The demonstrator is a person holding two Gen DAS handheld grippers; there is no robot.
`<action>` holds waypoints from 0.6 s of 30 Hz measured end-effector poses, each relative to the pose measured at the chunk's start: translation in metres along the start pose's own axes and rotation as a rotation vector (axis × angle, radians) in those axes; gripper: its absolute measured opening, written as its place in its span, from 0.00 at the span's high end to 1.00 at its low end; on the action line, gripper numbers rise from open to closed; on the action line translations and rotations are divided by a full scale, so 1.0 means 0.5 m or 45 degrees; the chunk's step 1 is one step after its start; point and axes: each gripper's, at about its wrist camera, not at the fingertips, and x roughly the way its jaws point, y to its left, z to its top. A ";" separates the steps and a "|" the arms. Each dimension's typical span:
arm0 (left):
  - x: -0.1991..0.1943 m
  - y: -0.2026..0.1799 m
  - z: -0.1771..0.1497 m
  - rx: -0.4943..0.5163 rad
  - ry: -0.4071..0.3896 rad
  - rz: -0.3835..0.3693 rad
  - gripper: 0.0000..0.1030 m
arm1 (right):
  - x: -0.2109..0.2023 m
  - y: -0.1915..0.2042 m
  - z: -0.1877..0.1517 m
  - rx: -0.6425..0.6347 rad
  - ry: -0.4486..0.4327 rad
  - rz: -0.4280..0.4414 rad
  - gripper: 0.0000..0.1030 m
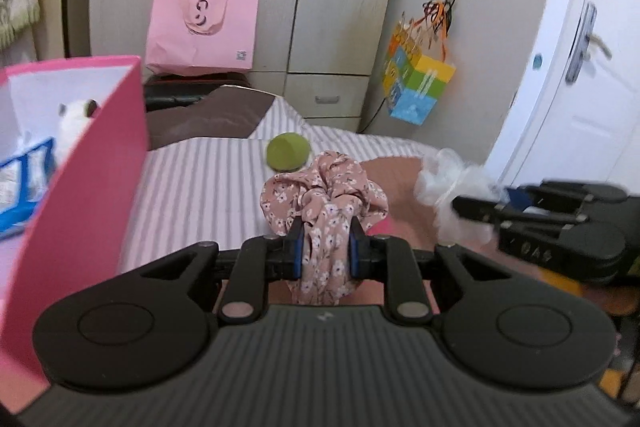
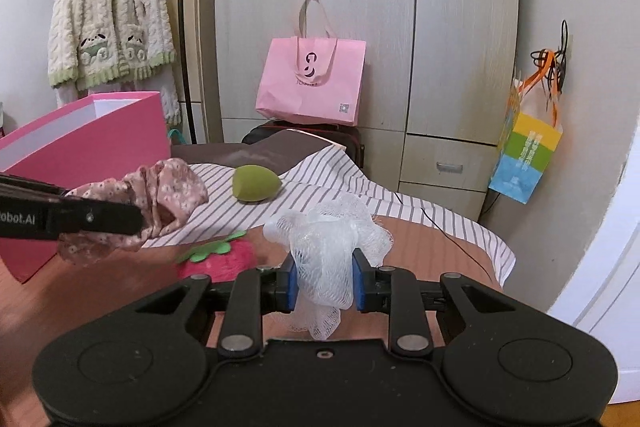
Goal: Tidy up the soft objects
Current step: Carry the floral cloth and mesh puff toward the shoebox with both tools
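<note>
Both grippers were busy: the left gripper point(image 1: 325, 245) had its jaws clenched on a floral scrunchie point(image 1: 324, 195), the right gripper point(image 2: 325, 285) on a white mesh bath pouf point(image 2: 332, 239), both lifted above the striped bed point(image 2: 320, 183). Green makeup sponge point(image 2: 256, 183) sat near the bed's far edge, pink box point(image 2: 100, 143) by the left edge.

white lettering "obot.ai", cut off at the frame edge, runs along the left gripper point(image 2: 132, 217); other markings stay illegible.
</note>
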 end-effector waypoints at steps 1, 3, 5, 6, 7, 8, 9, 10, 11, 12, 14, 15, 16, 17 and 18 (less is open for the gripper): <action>-0.010 -0.001 -0.003 0.008 -0.002 -0.002 0.81 | -0.007 0.005 -0.001 -0.001 0.001 -0.010 0.71; -0.026 0.002 -0.008 0.008 0.004 -0.030 0.81 | -0.022 0.014 -0.004 0.003 0.007 -0.028 0.71; -0.039 0.005 -0.012 0.006 0.017 -0.039 0.81 | -0.037 0.023 -0.008 -0.002 0.009 -0.038 0.71; -0.046 0.005 -0.014 0.007 0.018 -0.037 0.81 | -0.044 0.026 -0.010 -0.005 0.007 -0.040 0.72; -0.053 0.006 -0.017 0.010 0.019 -0.032 0.81 | -0.053 0.031 -0.011 -0.007 0.003 -0.040 0.71; -0.058 0.007 -0.018 0.013 0.019 -0.029 0.81 | -0.062 0.036 -0.012 -0.010 -0.003 -0.037 0.71; -0.065 0.009 -0.020 0.015 0.021 -0.027 0.81 | -0.073 0.040 -0.013 -0.014 -0.013 -0.036 0.71; -0.072 0.010 -0.023 0.018 0.024 -0.028 0.81 | -0.085 0.044 -0.013 -0.014 -0.027 -0.045 0.71; -0.079 0.012 -0.025 0.018 0.026 -0.032 0.81 | -0.092 0.048 -0.011 -0.017 -0.038 -0.053 0.71; -0.086 0.014 -0.028 0.014 0.028 -0.040 0.81 | -0.102 0.051 -0.011 -0.023 -0.049 -0.057 0.71; -0.101 0.016 -0.035 0.011 0.034 -0.051 0.81 | -0.122 0.056 -0.011 -0.030 -0.064 -0.053 0.71; -0.106 0.017 -0.037 0.011 0.036 -0.051 0.81 | -0.131 0.059 -0.010 -0.032 -0.068 -0.041 0.71; -0.113 0.016 -0.040 0.013 0.036 -0.050 0.81 | -0.140 0.062 -0.010 -0.035 -0.070 -0.025 0.71; -0.120 0.017 -0.043 0.016 0.034 -0.050 0.81 | -0.149 0.068 -0.011 -0.037 -0.073 -0.013 0.71; -0.128 0.018 -0.046 0.017 0.032 -0.048 0.81 | -0.156 0.072 -0.012 -0.039 -0.079 0.001 0.71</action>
